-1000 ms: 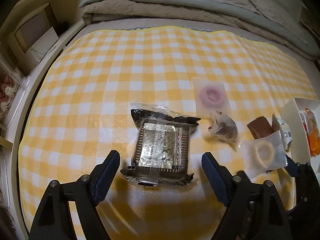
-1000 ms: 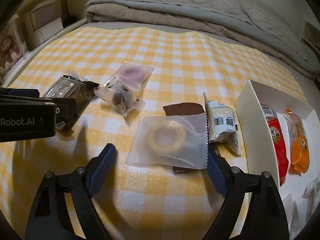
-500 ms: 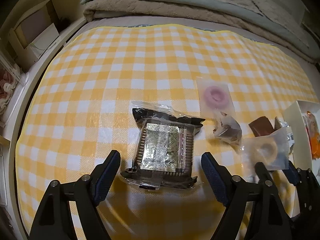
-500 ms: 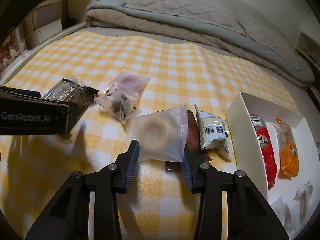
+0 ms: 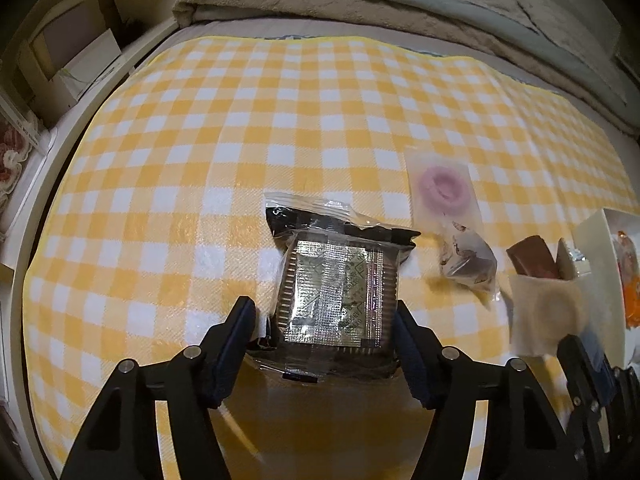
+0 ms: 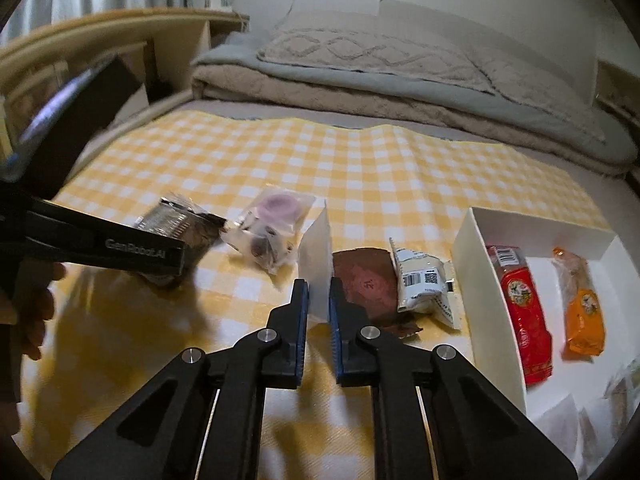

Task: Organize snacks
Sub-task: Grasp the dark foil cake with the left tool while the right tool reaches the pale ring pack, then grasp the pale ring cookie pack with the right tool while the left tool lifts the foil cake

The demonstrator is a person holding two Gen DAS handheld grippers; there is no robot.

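My left gripper [image 5: 326, 332] has closed around the dark foil biscuit pack [image 5: 338, 292] on the yellow checked cloth, its pads against the pack's two sides. My right gripper [image 6: 318, 300] is shut on the frosted white ring-snack packet [image 6: 318, 256] and holds it upright off the cloth; it also shows in the left wrist view [image 5: 550, 314]. A pink ring packet [image 5: 442, 192], a clear chocolate packet [image 5: 466, 260], a brown wrapper [image 6: 366, 282] and a white barcode packet [image 6: 424, 284] lie on the cloth. The white box [image 6: 480, 264] holds a red pack [image 6: 524, 308] and an orange pack [image 6: 582, 304].
Folded blankets and a pillow [image 6: 380, 64] lie at the far end of the bed. Wooden shelving [image 5: 76, 52] runs along the left side. The left gripper's body [image 6: 100, 244] crosses the left of the right wrist view.
The left jaws narrowed from wide open onto the foil pack. The right jaws shut on the white ring packet and lifted it upright off the cloth.
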